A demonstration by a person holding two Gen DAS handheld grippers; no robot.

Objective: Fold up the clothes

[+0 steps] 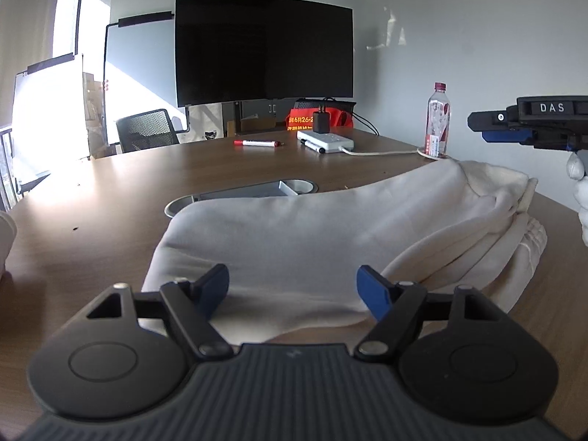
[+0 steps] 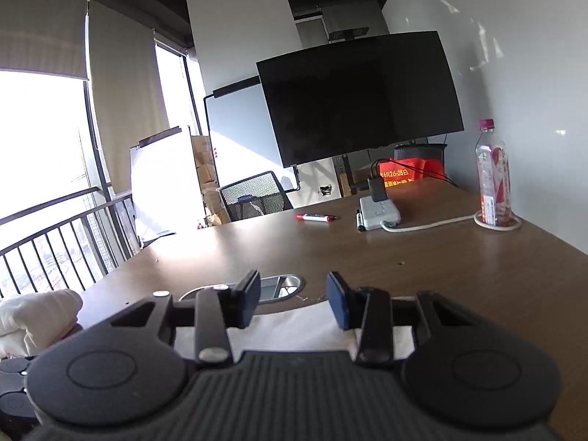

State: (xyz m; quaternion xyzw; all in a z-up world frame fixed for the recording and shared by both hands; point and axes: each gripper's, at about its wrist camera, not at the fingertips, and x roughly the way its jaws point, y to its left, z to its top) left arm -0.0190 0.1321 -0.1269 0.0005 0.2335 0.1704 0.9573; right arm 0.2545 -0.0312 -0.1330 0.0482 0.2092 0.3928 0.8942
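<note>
A cream garment (image 1: 312, 242) lies folded in layers on the brown table (image 1: 110, 198), its bunched elastic edge at the right. My left gripper (image 1: 293, 286) is open and empty, just above the garment's near part. My right gripper (image 2: 293, 296) is open and empty, held above the garment's white edge (image 2: 294, 327). In the left wrist view the right gripper (image 1: 477, 125) shows from the side at the far right, held by a white-gloved hand (image 1: 577, 172) above the garment.
On the table stand a water bottle (image 1: 438, 121), a white power strip with a charger (image 1: 325, 141) and cable, a red marker (image 1: 257, 143) and a metal cable hatch (image 1: 257, 191). A large dark screen (image 1: 262, 49), whiteboards and a mesh chair (image 1: 147, 130) stand behind.
</note>
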